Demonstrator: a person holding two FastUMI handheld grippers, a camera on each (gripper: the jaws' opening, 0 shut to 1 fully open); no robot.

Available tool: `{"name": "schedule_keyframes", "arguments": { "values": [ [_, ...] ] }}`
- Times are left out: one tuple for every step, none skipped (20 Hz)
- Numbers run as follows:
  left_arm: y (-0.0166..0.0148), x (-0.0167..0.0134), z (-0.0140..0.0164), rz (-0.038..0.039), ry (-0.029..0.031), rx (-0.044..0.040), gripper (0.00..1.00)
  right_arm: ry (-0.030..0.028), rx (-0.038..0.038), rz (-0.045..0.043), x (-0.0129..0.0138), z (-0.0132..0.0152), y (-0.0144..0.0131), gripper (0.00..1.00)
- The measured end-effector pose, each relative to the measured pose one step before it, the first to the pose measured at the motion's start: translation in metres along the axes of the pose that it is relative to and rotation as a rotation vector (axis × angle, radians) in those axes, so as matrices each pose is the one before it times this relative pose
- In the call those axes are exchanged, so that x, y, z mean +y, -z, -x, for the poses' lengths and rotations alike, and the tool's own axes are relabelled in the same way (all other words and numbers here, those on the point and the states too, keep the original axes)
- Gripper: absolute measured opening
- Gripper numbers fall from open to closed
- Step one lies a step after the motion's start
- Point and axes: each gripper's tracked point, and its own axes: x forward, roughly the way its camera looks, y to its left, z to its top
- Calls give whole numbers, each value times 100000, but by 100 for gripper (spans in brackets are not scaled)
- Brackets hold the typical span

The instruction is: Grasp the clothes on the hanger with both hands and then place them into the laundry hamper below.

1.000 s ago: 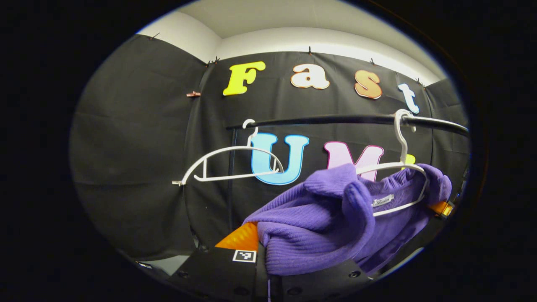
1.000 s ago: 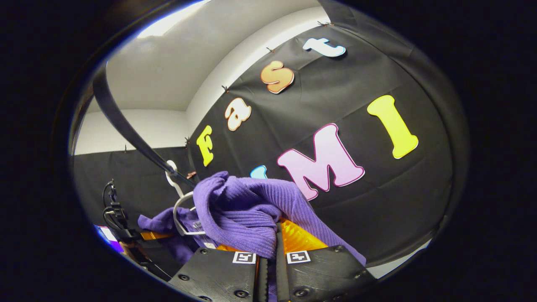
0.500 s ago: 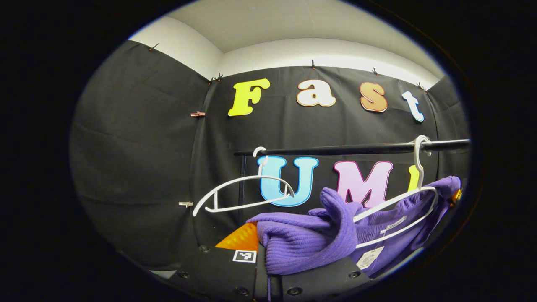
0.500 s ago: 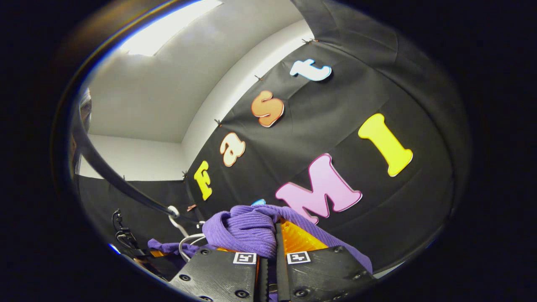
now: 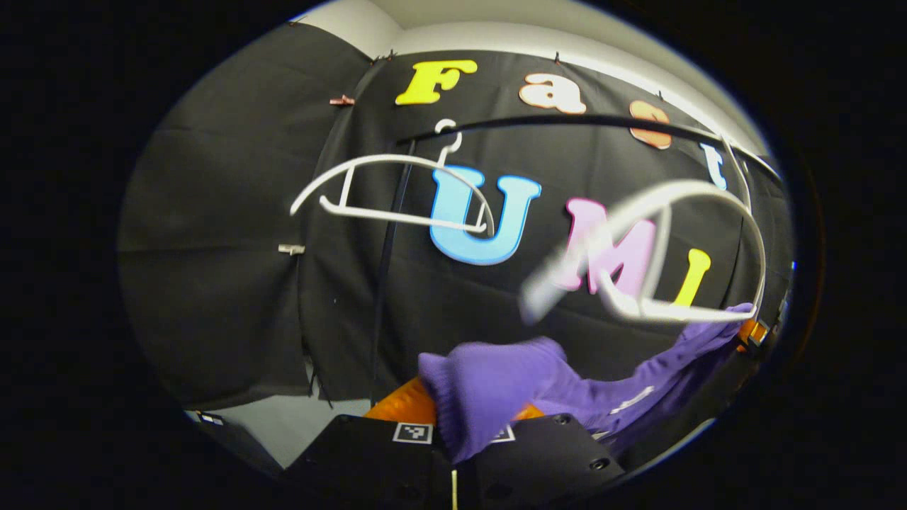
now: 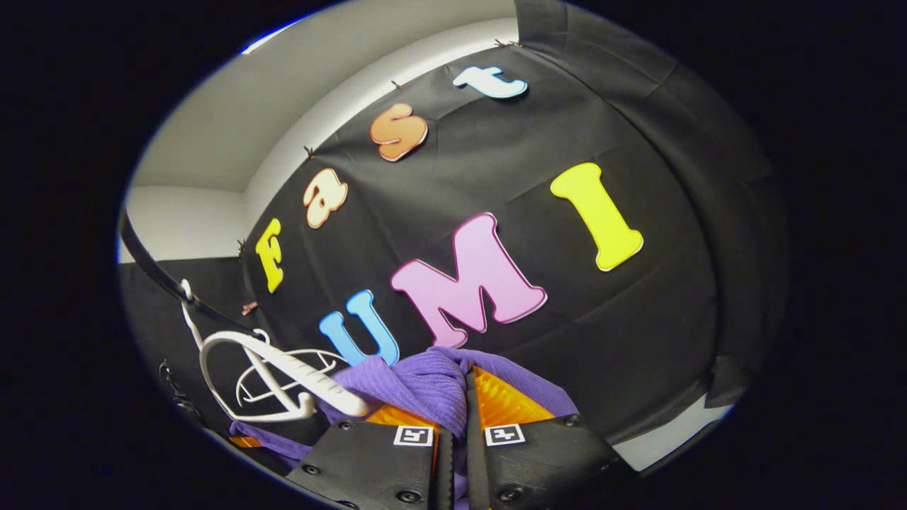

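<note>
A purple knit sweater (image 5: 489,386) stretches between both grippers, off its white hanger (image 5: 659,241), which swings bare and blurred just above it. My left gripper (image 5: 464,418) is shut on one bunched end of the sweater. In the right gripper view the sweater (image 6: 418,379) bulges over my right gripper (image 6: 453,407), whose fingers are shut on it. The bare hanger (image 6: 297,372) hangs to the left of it, on the black rail (image 6: 152,269). At the far right of the left gripper view, part of the right gripper (image 5: 751,331) holds the sweater's other end.
A second empty white hanger (image 5: 397,191) hangs farther along the black rail (image 5: 567,122), with the rail's upright post (image 5: 386,262) below it. Black cloth walls close in behind. A strip of pale floor (image 5: 283,425) shows low down.
The sweater has come off the hanger, which now swings bare. Both grippers have moved down, still holding the sweater, and the rail sits higher in the left gripper view.
</note>
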Motion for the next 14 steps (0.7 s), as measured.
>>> {"name": "schedule_keyframes", "arguments": {
  "values": [
    [1678,-762,456,2368,2325,3443,7,1116,3767,1394,-476,383,1367,12],
    [1335,-482,565,768,605,2207,7,-240,3096,547,-21,346,1154,12],
    [1135,-578,493,-682,401,1861,7,-488,2452,214,150,342,1135,12],
    [956,-527,398,-325,535,1927,7,-997,2747,316,377,365,1102,12],
    [811,-493,215,777,971,1731,7,-885,2154,-53,419,332,1006,12],
    [666,-641,308,796,1338,1245,7,-977,2655,-141,490,297,1208,12],
    [483,-546,325,482,862,743,7,-1240,3206,-607,603,444,1392,12],
    [381,-380,309,271,438,510,7,-1048,2691,-925,518,332,1186,12],
    [580,-313,350,521,576,606,7,-964,2779,-1159,568,395,1377,12],
    [316,-321,255,1008,588,430,7,-1253,3249,-1062,686,147,1316,12],
    [378,-286,185,749,577,362,7,-1236,3060,-841,752,257,1510,12],
    [333,-217,191,80,551,642,7,-1466,3308,-531,846,270,1388,12],
    [454,-2,105,-169,-87,853,7,-1609,2877,-307,790,183,1360,12],
    [424,38,91,-2,60,1059,7,-1367,2434,-485,724,49,1102,12]
  ]
}}
